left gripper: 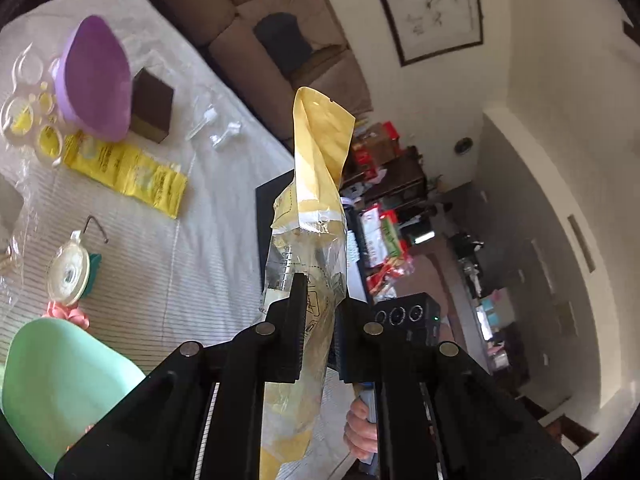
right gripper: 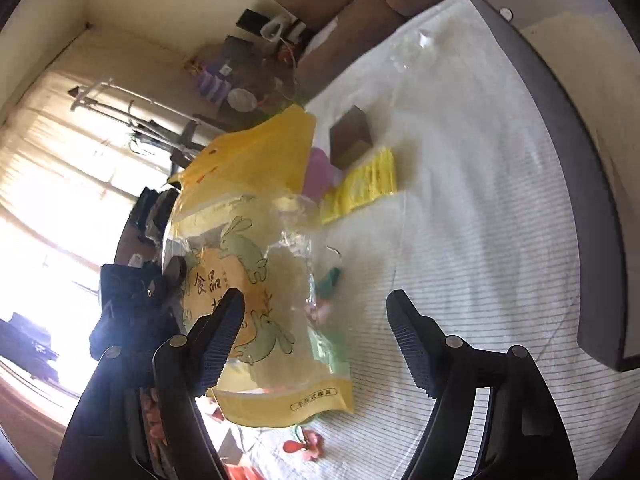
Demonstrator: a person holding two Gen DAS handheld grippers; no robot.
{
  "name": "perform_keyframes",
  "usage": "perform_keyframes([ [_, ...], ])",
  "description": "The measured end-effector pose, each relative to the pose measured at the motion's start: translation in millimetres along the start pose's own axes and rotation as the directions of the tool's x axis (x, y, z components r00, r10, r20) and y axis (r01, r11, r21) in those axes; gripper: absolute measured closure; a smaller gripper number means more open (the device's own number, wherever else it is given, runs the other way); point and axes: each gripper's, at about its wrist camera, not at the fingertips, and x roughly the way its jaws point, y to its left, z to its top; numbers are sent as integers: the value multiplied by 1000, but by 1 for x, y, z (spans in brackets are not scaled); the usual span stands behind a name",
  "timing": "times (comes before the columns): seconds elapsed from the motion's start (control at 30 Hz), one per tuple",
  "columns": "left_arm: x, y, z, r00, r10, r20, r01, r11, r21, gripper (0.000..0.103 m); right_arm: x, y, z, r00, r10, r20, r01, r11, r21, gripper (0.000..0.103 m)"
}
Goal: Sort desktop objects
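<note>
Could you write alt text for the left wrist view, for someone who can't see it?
The left gripper is shut on a yellow and clear bag, held above a white striped tablecloth. On the cloth lie a purple dish, a brown box and a yellow packet.

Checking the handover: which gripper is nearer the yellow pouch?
Left. The left gripper is shut on the yellow pouch, holding it up. The right gripper is open, its fingers not pressing the pouch.
</note>
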Motion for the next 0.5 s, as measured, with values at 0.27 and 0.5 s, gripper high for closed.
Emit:
perform_keyframes([
  [0.27,-7,-37,2,972,-221,-73,227,971,79,92,-52,40,34,952,248,179,-229,966,-118,30],
  [0.5,13,-55,-7,953,-267,-144,283,954,101,90,-71,54,39,933,288,216,-250,950,-186,58],
])
